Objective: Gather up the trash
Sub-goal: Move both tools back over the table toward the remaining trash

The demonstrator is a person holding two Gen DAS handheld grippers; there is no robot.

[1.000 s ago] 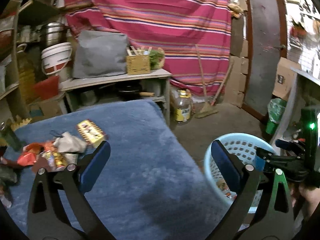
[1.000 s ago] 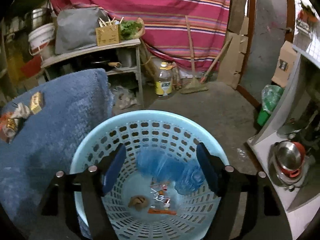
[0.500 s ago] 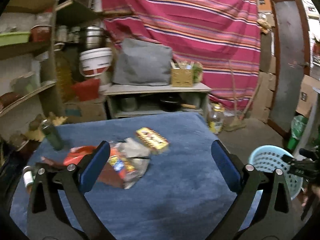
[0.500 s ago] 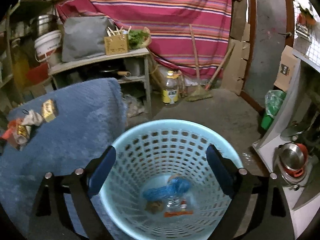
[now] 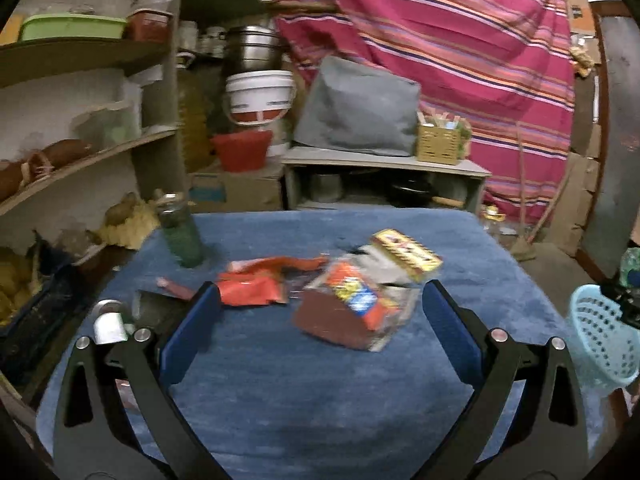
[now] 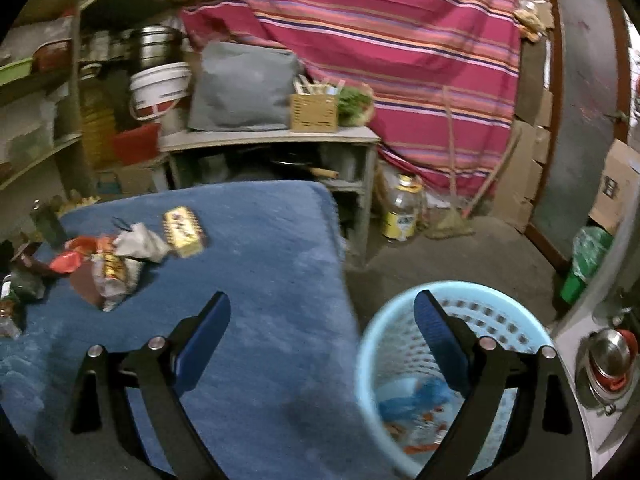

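A heap of trash lies on the blue-covered table (image 5: 320,400): a clear wrapper with a brown and red pack (image 5: 352,312), a red wrapper (image 5: 252,288) and a yellow box (image 5: 406,254). My left gripper (image 5: 316,328) is open just short of the heap, with nothing between its fingers. My right gripper (image 6: 322,334) is open and empty over the table's edge beside the light blue basket (image 6: 400,332). A blue bag (image 6: 416,398) and small scraps lie inside the basket. The same heap (image 6: 116,268) shows at far left in the right wrist view.
A green bottle (image 5: 180,232) stands at the table's back left and a metal-capped jar (image 5: 108,324) at its left edge. Shelves (image 5: 80,152) line the left wall. A grey side table (image 6: 272,136) and an oil bottle (image 6: 402,212) stand behind; a pot (image 6: 610,356) sits at right.
My left gripper swung left from the basket toward the trash heap. My right gripper let the blue bag drop into the basket, opened wider and drew left, off the basket and over the table's edge.
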